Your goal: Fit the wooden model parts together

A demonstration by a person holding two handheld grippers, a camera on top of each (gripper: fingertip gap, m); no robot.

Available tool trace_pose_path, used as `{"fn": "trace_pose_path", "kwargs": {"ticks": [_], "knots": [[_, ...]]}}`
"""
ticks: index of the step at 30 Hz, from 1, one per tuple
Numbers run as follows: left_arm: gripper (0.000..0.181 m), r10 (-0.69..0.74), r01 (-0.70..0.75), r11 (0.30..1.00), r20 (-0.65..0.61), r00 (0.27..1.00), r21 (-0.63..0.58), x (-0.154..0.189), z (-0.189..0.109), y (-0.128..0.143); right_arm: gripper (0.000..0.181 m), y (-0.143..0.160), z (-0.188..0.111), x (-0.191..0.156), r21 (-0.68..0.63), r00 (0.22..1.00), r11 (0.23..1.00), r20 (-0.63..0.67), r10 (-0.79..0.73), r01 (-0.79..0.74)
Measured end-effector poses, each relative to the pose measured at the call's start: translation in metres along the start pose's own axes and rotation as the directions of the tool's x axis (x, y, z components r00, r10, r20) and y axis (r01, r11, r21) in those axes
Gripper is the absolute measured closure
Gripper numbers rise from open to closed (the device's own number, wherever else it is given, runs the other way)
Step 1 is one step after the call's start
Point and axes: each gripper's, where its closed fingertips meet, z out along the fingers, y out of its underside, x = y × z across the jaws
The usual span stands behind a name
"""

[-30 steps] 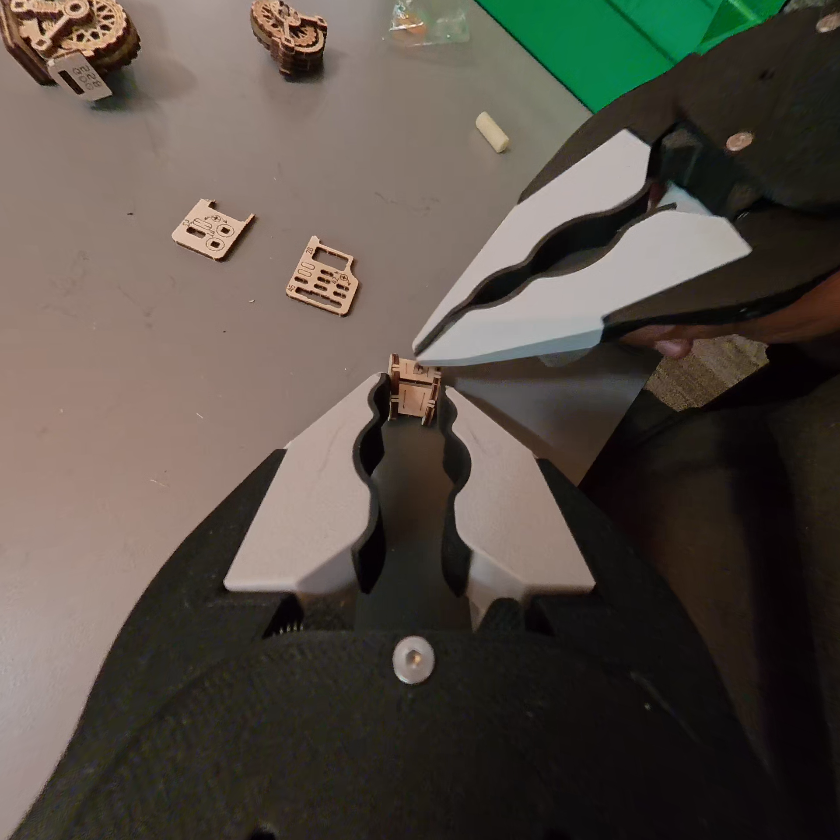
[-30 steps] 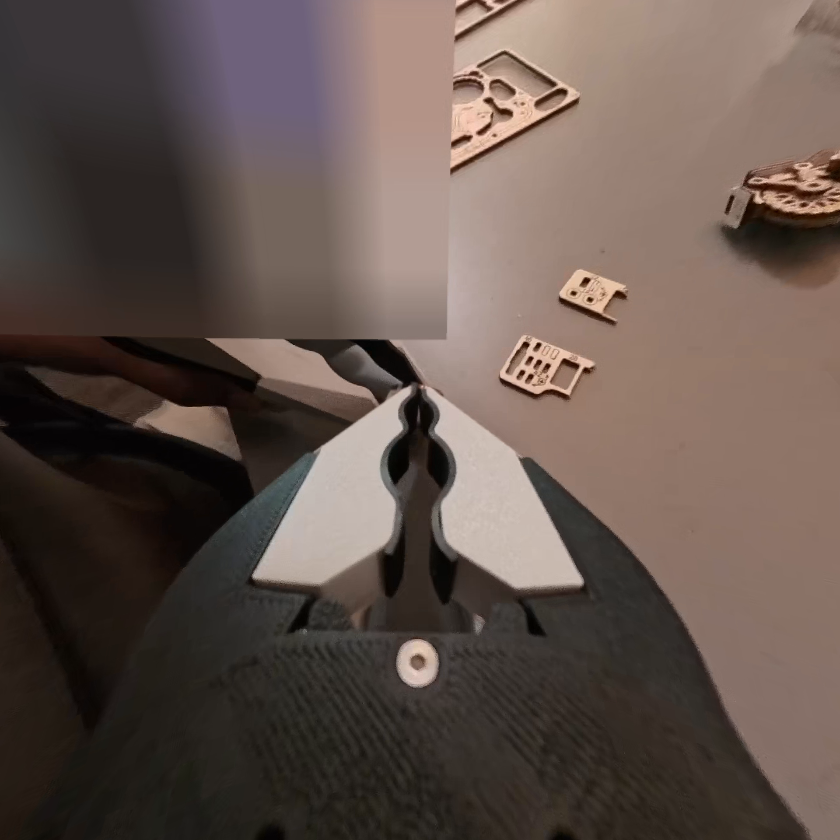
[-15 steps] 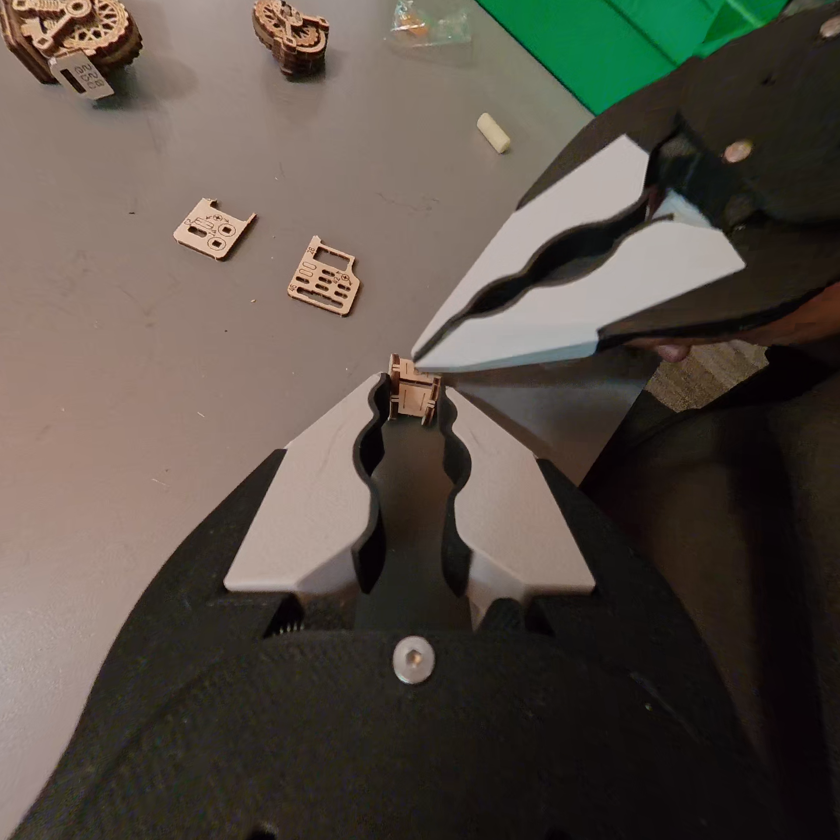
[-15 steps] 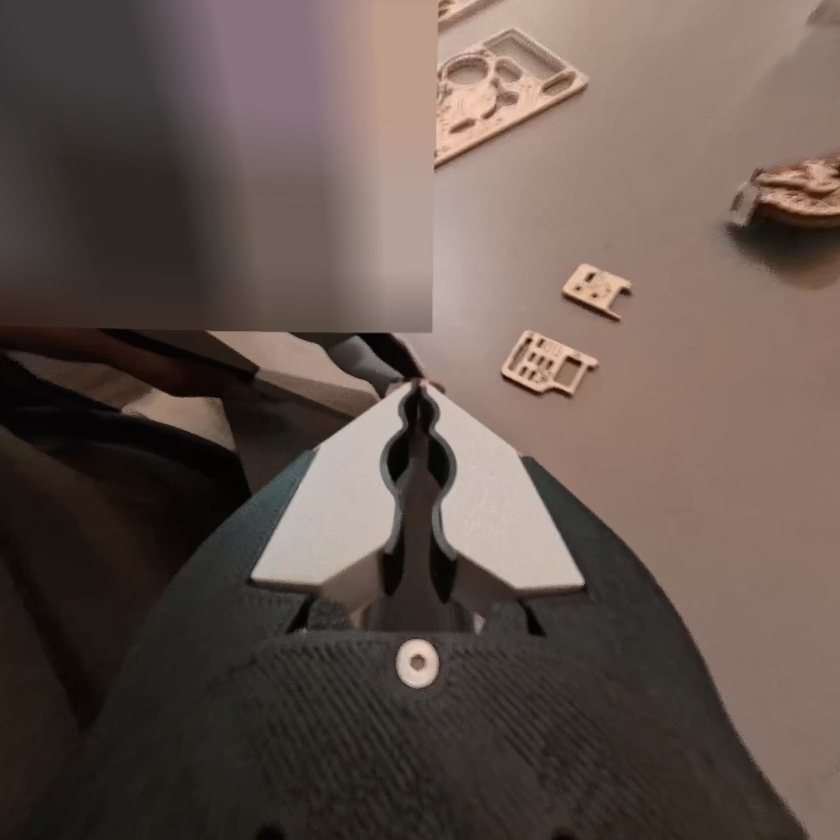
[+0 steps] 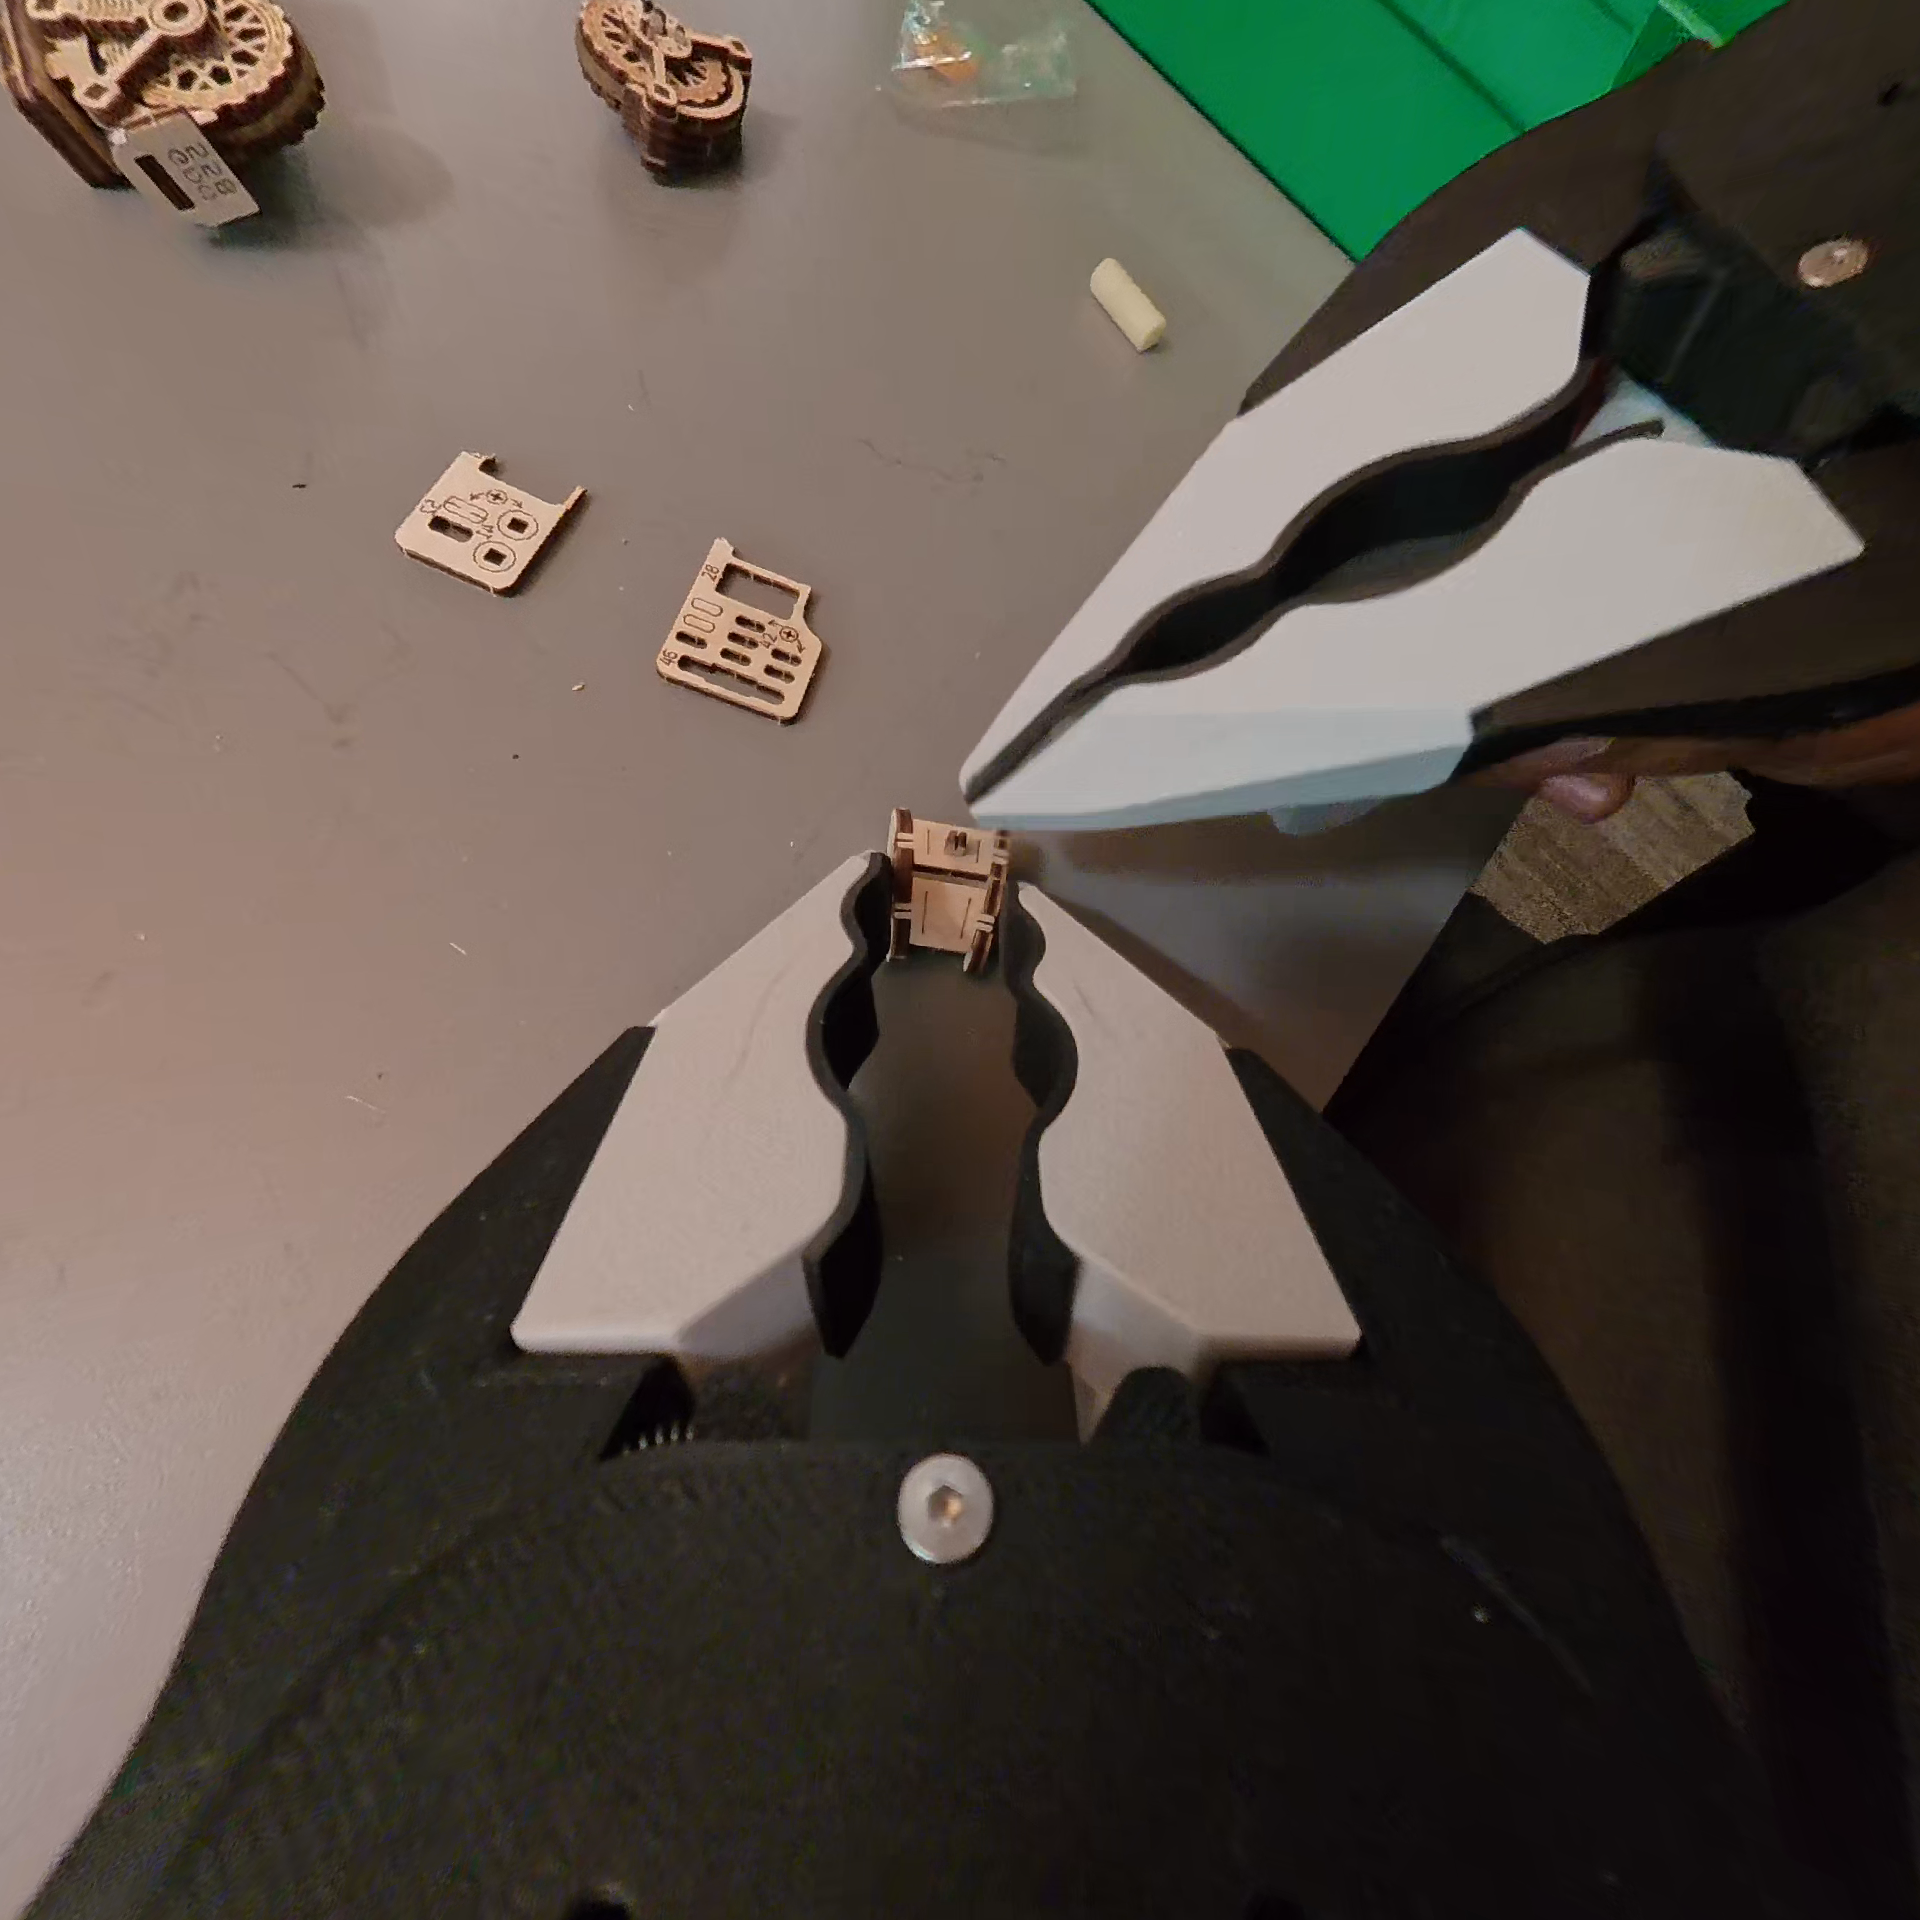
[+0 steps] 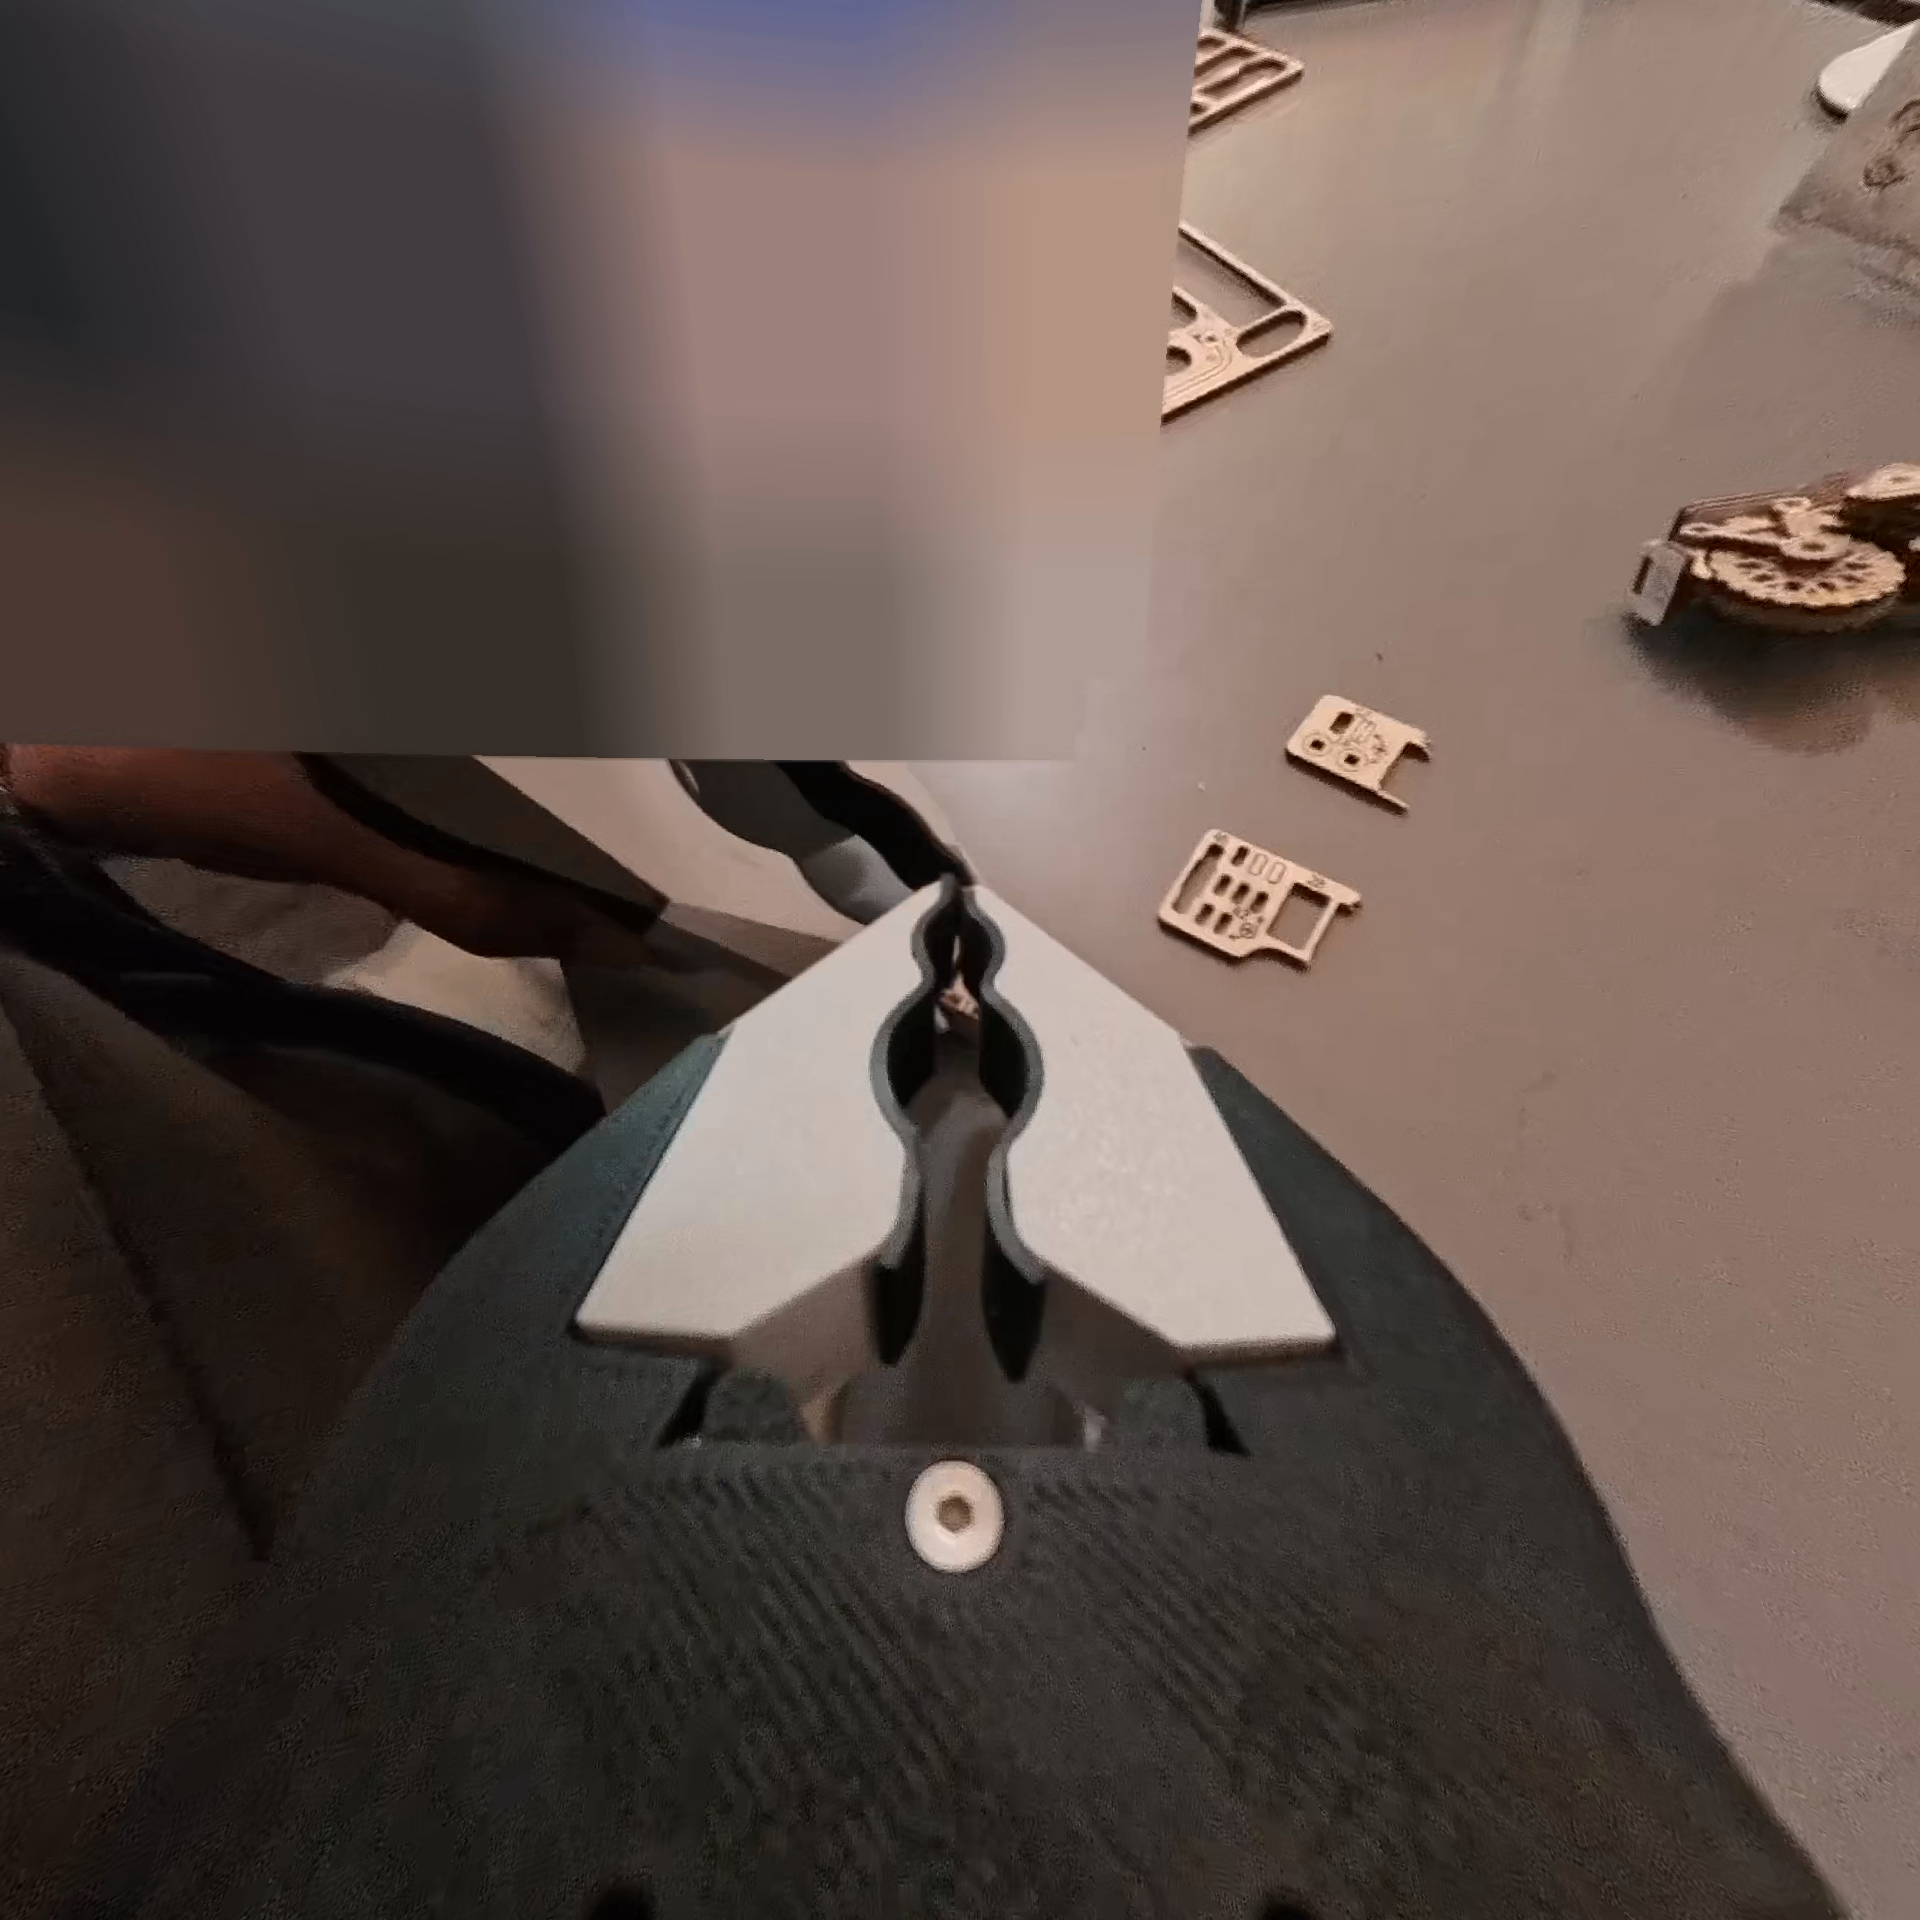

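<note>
My left gripper [image 5: 940, 883] is shut on a small boxy wooden assembly [image 5: 948, 906] and holds it at its fingertips, over the table's near edge. My right gripper [image 5: 977, 805] reaches in from the upper right with its jaws shut. Its tips sit just above the top right corner of the assembly. In the right wrist view the right gripper [image 6: 954, 888] shows closed tips, and I see nothing between them. A bit of the wooden assembly [image 6: 956, 1003] shows through the gap in the fingers. Two flat wooden part cards [image 5: 488, 525] [image 5: 740, 646] lie on the grey table [image 5: 312, 935].
Two built gear models [image 5: 156, 73] [image 5: 670, 78] stand at the far side. A clear plastic bag [image 5: 982, 62] and a small white cylinder [image 5: 1127, 303] lie near a green surface [image 5: 1351, 83]. Wooden fret sheets [image 6: 1247, 343] lie farther off. The table ends at the right [image 5: 1382, 987]. The grippers are tip to tip, or close to it. Left tips and right tips are each some 20 cm from the small white cylinder [image 5: 1127, 303].
The right gripper's body has swung slightly up and to the right, while its tips stay just above the assembly. The left gripper has kept its hold and place.
</note>
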Motion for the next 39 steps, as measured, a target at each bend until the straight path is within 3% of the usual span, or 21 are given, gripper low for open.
{"fn": "trace_pose_path", "kwargs": {"ticks": [2, 8, 11, 17, 20, 26, 29, 32, 35, 39], "knots": [[0.162, 0.000, 0.000, 1.000, -0.001, 1.000, -0.001, 0.000, 0.000, 0.000, 0.181, 0.014, 0.006, 0.005, -0.073, 0.999, 0.997, -0.032, -0.016, 0.014], [0.161, -0.003, 0.003, 1.000, -0.002, 1.000, 0.000, 0.000, 0.000, 0.000, 0.181, 0.000, -0.001, 0.002, -0.004, 1.000, 1.000, -0.004, 0.010, -0.010], [0.161, -0.002, 0.002, 1.000, -0.005, 1.000, -0.001, 0.000, 0.000, 0.000, 0.181, 0.015, 0.006, 0.004, -0.077, 0.999, 0.997, -0.035, -0.030, 0.027], [0.161, -0.001, 0.001, 1.000, -0.003, 1.000, -0.001, 0.000, 0.000, 0.000, 0.181, -0.003, -0.003, 0.001, 0.011, 1.000, 1.000, -0.014, -0.023, 0.023], [0.161, -0.001, 0.001, 1.000, 0.004, 1.000, -0.001, 0.000, 0.000, 0.000, 0.181, 0.015, 0.004, 0.005, -0.078, 0.998, 0.996, -0.033, -0.044, 0.042], [0.161, -0.002, 0.002, 1.000, 0.002, 1.000, 0.000, 0.000, 0.000, 0.000, 0.181, -0.005, -0.004, 0.000, 0.023, 0.999, 0.999, -0.021, -0.048, 0.048], [0.161, -0.003, 0.003, 1.000, 0.007, 1.000, 0.002, -0.001, 0.000, 0.000, 0.181, 0.016, 0.004, 0.007, -0.080, 0.998, 0.996, -0.043, -0.049, 0.046], [0.161, -0.003, 0.003, 1.000, 0.006, 1.000, 0.001, -0.001, 0.000, 0.000, 0.181, 0.012, -0.001, 0.016, -0.063, 0.997, 0.998, -0.079, -0.027, 0.022], [0.161, -0.004, 0.004, 1.000, 0.005, 1.000, 0.001, -0.001, 0.000, 0.000, 0.181, 0.002, 0.000, 0.003, -0.013, 0.998, 0.999, -0.040, -0.043, 0.043], [0.161, -0.003, 0.003, 1.000, 0.007, 1.000, 0.001, -0.001, 0.000, -0.001, 0.181, 0.018, 0.004, 0.016, -0.103, 0.994, 0.994, -0.097, -0.050, 0.040]]}}
